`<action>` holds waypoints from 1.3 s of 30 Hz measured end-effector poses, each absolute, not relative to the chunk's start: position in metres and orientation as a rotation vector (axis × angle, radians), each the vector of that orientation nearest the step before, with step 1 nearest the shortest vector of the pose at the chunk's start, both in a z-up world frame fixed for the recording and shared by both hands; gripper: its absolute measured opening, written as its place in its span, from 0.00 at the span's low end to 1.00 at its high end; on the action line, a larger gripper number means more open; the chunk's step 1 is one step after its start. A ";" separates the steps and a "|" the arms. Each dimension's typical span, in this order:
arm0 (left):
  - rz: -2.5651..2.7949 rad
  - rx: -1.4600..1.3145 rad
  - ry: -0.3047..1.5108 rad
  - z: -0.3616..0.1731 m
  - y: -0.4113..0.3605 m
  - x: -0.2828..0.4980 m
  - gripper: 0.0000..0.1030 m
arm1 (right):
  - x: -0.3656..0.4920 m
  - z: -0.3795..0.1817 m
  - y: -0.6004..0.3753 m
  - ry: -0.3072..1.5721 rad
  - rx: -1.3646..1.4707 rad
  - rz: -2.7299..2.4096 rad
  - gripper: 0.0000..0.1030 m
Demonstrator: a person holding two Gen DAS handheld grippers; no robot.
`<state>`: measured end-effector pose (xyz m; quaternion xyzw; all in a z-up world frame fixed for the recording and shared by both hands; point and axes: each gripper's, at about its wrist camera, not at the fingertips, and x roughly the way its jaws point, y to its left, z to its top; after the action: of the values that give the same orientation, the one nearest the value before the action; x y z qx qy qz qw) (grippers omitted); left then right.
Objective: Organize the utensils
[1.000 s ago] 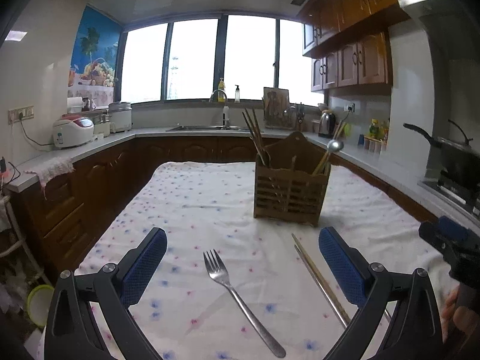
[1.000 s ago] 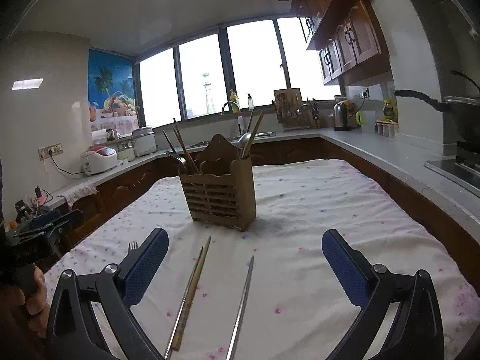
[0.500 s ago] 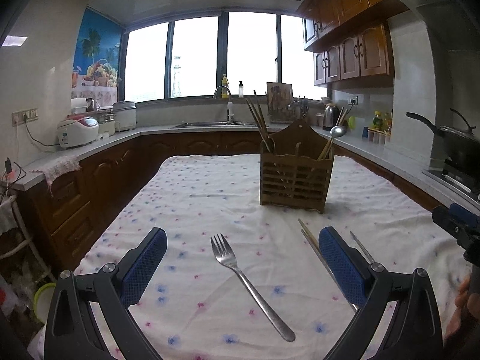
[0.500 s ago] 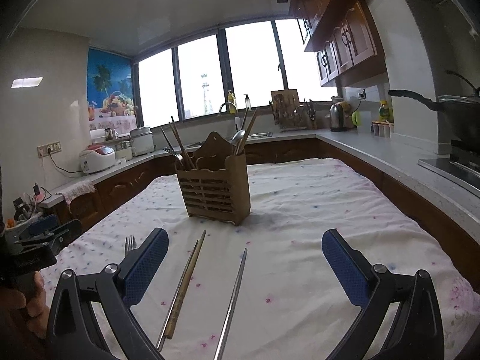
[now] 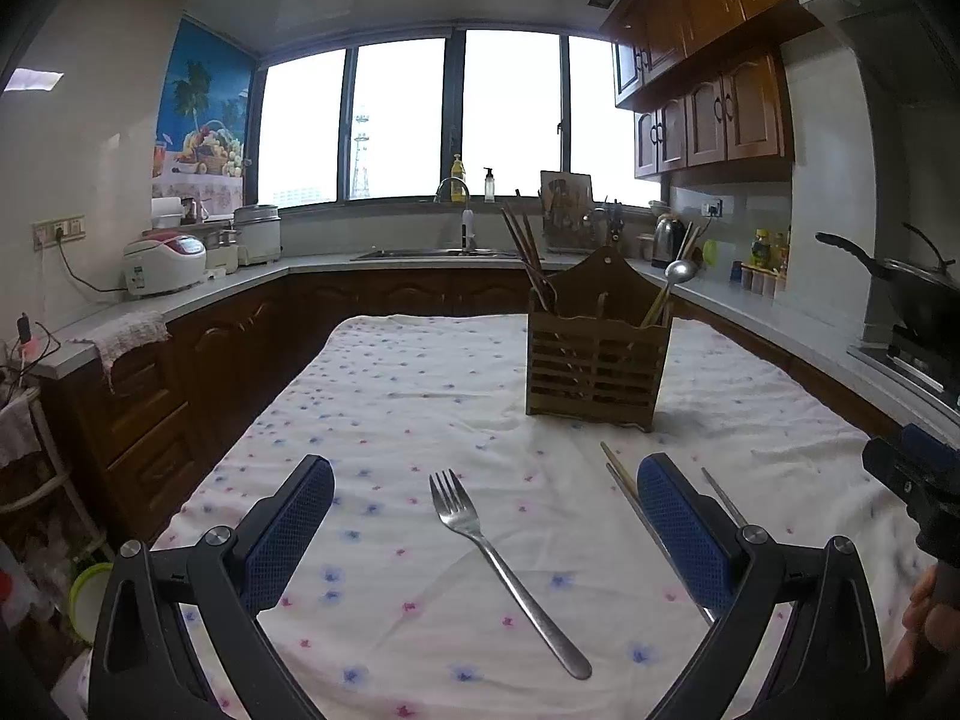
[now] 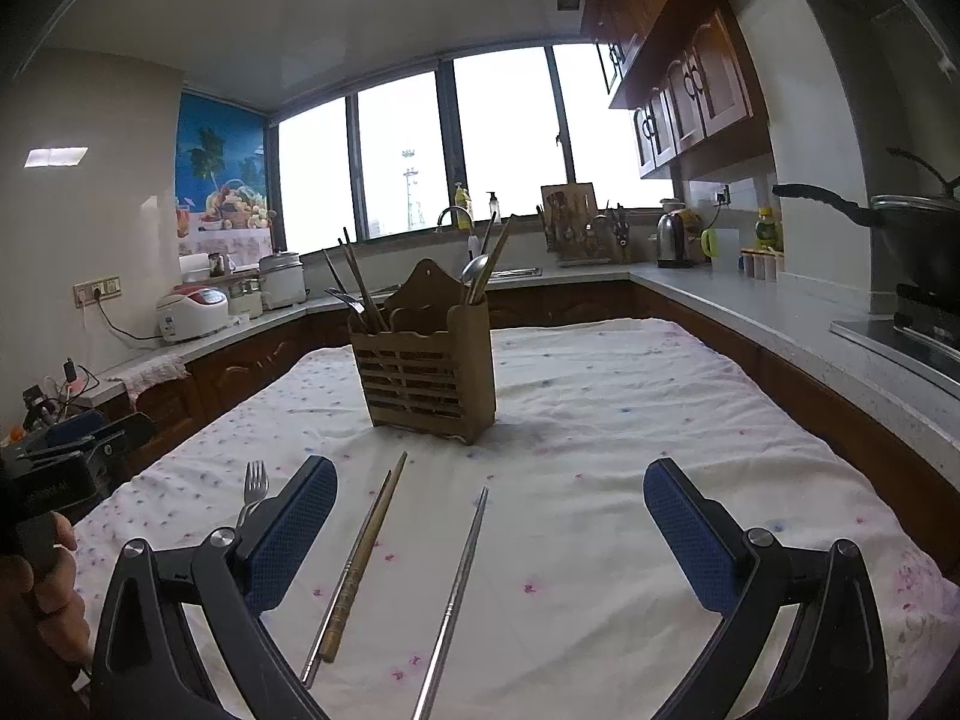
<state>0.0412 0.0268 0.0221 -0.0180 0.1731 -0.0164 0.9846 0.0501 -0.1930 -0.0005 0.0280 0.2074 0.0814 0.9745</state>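
A wooden slatted utensil holder stands upright on the flowered tablecloth, with chopsticks and a spoon in it; it also shows in the right wrist view. A metal fork lies between the open jaws of my left gripper, tines pointing away. In the right wrist view a wooden chopstick and a metal chopstick lie between the open jaws of my right gripper. The fork's tines show left of its left finger. Both grippers are empty.
Kitchen counters run around the table on three sides, with a rice cooker at left, a sink at the back and a wok on the stove at right. The other gripper shows at the right edge.
Both grippers have drawn back and lowered a little toward the table. The fork and the chopsticks have not moved. Both stay open.
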 end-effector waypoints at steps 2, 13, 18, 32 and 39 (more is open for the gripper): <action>-0.029 -0.036 0.345 0.022 0.027 0.041 0.99 | 0.049 0.000 -0.193 0.413 0.055 0.161 1.00; -0.020 -0.036 0.331 0.019 0.030 0.038 0.99 | 0.046 0.000 -0.194 0.409 0.050 0.156 1.00; -0.015 -0.034 0.334 0.018 0.031 0.038 0.99 | 0.045 0.001 -0.194 0.405 0.048 0.158 1.00; -0.012 -0.022 0.327 0.017 0.032 0.035 0.99 | 0.044 0.004 -0.191 0.402 0.050 0.163 1.00; -0.014 -0.017 0.323 0.016 0.032 0.033 0.99 | 0.044 0.006 -0.191 0.398 0.049 0.162 1.00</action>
<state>0.0333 0.0325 0.0157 -0.0087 0.1609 -0.0069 0.9869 0.0437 -0.1909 0.0057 0.0246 0.1976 0.0803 0.9767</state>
